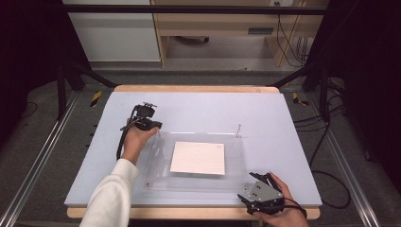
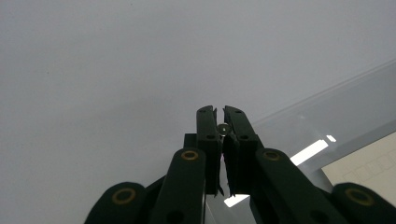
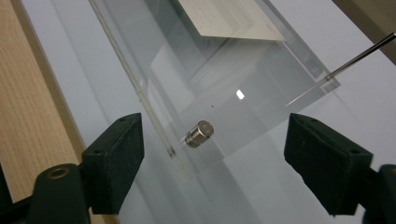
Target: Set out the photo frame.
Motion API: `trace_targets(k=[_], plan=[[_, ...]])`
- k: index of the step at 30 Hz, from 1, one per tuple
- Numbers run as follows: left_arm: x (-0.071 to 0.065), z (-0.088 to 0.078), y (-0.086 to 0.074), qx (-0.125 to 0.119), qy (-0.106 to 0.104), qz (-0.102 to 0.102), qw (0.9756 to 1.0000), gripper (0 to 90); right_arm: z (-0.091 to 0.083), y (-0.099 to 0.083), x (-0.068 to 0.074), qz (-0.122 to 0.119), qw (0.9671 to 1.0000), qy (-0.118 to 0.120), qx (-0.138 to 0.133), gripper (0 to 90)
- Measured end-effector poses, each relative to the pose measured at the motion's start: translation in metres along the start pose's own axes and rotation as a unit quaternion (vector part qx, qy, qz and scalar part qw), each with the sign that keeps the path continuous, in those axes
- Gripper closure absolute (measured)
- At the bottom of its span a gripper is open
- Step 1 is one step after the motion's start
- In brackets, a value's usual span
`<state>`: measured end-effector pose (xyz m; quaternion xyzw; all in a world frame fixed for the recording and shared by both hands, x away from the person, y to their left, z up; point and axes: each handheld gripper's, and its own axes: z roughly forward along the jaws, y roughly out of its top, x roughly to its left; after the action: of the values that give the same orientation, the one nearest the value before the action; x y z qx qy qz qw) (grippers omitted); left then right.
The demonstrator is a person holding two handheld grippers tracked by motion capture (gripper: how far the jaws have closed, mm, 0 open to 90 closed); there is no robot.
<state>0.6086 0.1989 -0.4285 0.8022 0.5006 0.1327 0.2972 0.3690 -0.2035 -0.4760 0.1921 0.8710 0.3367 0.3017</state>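
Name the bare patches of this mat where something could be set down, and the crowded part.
Free: the mat behind the clear plate, and the strip along its right edge. Crowded: the plate, with paper, pins, and the left gripper and right gripper at opposite corners.

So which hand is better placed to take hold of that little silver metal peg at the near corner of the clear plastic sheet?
Probably the right: the right gripper hangs open with the silver peg between its jaws, untouched.

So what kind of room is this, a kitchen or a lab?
Probably a lab or workshop test bench, not a kitchen. A clear acrylic plate with a metal pin lies on a grey mat over a wooden table, inside a dark metal frame, with cables trailing across the floor.
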Motion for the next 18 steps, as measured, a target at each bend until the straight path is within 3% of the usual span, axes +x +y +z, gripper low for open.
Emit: trace_targets(k=[3,12,18], plan=[[-0.0002,0.0001,-0.0002,-0.001,-0.001,-0.001,1.0,84.9,0.0001,0.0004,-0.0008,-0.004,1.0,-0.006,-0.007,26.5],[-0.0009,0.0003,-0.001,-0.005,0.001,0.001,1.0,84.8,0.0011,0.0014,-0.0001,-0.008,0.9999,-0.012,-0.009,24.9],[-0.0015,0.0002,-0.0017,-0.007,0.003,0.001,1.0,84.8,0.0011,0.0036,0.0013,-0.015,0.9998,-0.005,-0.014,29.9]])
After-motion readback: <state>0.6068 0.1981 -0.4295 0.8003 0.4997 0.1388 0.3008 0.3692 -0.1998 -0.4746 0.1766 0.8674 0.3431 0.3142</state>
